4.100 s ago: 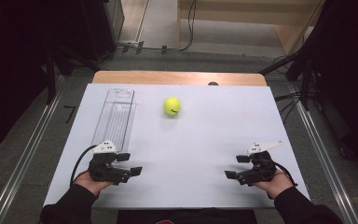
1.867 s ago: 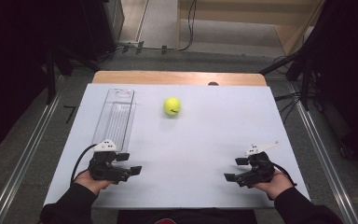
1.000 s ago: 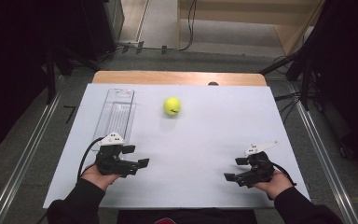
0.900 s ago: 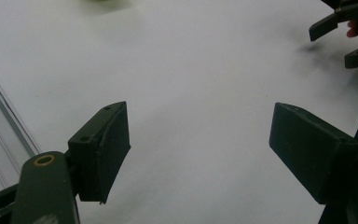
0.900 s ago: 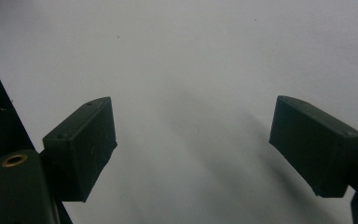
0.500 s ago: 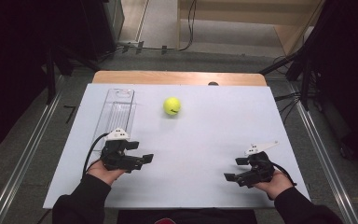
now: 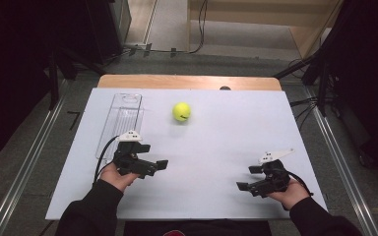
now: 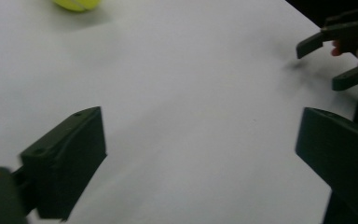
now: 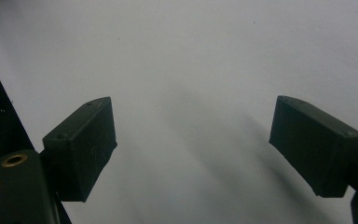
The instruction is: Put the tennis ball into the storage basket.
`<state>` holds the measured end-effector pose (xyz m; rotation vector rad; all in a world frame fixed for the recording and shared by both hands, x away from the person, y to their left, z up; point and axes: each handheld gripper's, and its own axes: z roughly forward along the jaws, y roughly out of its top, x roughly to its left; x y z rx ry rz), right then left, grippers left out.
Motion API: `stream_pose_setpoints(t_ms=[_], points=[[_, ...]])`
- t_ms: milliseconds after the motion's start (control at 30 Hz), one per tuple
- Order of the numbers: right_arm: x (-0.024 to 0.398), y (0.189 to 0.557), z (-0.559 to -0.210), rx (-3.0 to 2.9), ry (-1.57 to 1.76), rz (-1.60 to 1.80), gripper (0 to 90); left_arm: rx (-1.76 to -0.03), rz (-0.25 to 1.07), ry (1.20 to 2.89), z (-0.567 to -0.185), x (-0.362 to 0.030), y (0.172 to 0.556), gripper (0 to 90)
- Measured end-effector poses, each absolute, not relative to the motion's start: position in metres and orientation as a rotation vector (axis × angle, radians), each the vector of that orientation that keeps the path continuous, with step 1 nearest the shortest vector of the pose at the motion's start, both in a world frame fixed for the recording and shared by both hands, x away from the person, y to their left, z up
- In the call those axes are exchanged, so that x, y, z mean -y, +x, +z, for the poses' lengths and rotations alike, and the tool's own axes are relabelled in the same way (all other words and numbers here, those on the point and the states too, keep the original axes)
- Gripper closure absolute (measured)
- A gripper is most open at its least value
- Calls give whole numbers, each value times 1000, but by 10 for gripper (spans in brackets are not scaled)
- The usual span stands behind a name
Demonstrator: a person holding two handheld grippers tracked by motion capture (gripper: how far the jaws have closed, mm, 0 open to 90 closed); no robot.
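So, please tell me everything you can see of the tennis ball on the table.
The tennis ball is a small yellow-green sphere with a fuzzy, felt-like surface and a dark mark on its side. It rests alone on the white table sheet, toward the far edge, a little to the right of the clear plastic container and apart from it. Nothing touches it but the sheet. In the left gripper view its lower part shows at the top edge. It looks whole and still.

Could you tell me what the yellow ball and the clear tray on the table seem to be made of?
The yellow ball looks felt-covered, like a tennis ball: matte, slightly fuzzy, with a dark curved mark. The clear tray seems to be thin, glossy transparent plastic; the white table sheet shows through it, and its ribbed floor catches light. Neither is certain from looks alone.
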<state>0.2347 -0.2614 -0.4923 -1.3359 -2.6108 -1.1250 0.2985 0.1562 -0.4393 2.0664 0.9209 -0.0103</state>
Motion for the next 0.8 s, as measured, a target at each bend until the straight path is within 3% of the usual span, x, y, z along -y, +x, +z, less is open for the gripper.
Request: stream_pose_setpoints(t_ms=[800], points=[[262, 234, -492, 2606, -1339, -1143, 125, -960, 37, 2093, -445, -141, 317, 0]])
